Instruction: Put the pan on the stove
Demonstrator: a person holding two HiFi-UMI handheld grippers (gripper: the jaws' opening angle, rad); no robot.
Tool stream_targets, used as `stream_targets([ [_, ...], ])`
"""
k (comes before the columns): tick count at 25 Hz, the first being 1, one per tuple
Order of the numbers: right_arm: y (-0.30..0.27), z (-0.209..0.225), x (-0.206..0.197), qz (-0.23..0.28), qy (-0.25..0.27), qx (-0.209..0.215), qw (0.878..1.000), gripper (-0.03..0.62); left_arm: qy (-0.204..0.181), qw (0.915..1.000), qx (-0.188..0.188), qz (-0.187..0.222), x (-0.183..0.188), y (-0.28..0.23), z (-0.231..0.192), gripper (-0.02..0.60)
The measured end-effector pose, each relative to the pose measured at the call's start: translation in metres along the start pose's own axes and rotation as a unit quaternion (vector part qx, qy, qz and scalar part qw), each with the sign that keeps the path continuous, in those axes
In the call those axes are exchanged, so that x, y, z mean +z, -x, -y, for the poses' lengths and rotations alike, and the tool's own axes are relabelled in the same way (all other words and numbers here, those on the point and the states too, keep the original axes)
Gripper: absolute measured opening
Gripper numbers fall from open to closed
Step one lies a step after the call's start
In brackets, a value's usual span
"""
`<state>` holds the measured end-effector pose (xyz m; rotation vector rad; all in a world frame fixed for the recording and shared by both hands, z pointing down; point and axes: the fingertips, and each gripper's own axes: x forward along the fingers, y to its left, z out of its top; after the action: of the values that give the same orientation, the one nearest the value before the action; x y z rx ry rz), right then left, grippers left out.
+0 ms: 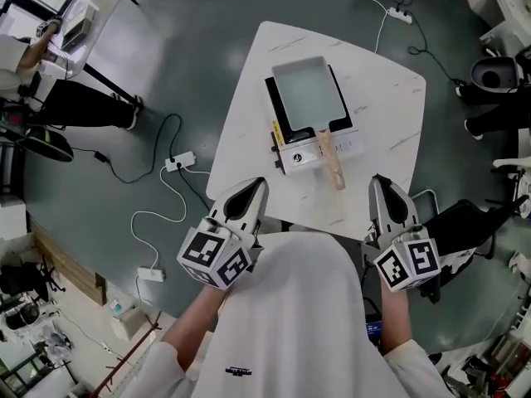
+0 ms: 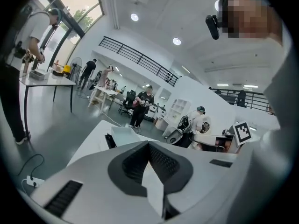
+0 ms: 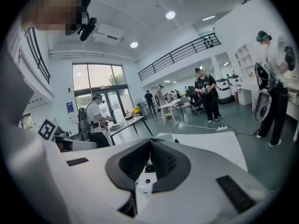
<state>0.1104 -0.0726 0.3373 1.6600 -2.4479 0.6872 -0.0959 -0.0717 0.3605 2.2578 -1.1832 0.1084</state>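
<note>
Black-padded left gripper (image 1: 260, 184), right gripper (image 1: 377, 181): fingers (image 2: 133, 164) together

We find no words or numbers we can read. The yellow label (image 1: 276, 132) on the left end of the black-and-white portable stove (image 1: 304, 154) is too small, and so are the dark print (image 1: 238, 371) on the white shirt (image 1: 290, 305) and the far blue wall sign (image 3: 70, 107).
</note>
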Motion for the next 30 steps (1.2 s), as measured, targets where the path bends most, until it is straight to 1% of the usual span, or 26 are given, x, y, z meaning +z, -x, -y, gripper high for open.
stream_targets([
  [2,0.004,0.001,0.008,0.020,0.011,-0.015,1.000,0.005,-0.015,0.9997,0.020,0.002,0.003,0.004,-0.006,0.003],
  [5,0.007,0.005,0.018,0.048,0.027,-0.046,0.997,0.005,-0.030,0.9988,0.038,0.006,0.004,0.005,-0.014,0.003],
  [8,0.010,0.006,0.021,0.060,0.026,-0.057,0.996,0.005,-0.028,0.9985,0.046,0.012,0.002,0.006,-0.017,0.003],
  [11,0.008,0.005,0.018,0.057,0.022,-0.054,0.997,0.005,-0.020,0.9984,0.050,0.016,0.002,0.007,-0.018,0.003],
  [19,0.002,-0.002,0.009,0.039,0.013,-0.039,0.998,0.005,-0.035,0.9976,0.058,0.017,0.005,0.009,-0.016,0.003],
  [30,0.000,-0.001,0.011,0.039,0.017,-0.035,0.998,0.005,-0.043,0.9972,0.056,0.024,0.011,0.008,-0.009,0.003],
])
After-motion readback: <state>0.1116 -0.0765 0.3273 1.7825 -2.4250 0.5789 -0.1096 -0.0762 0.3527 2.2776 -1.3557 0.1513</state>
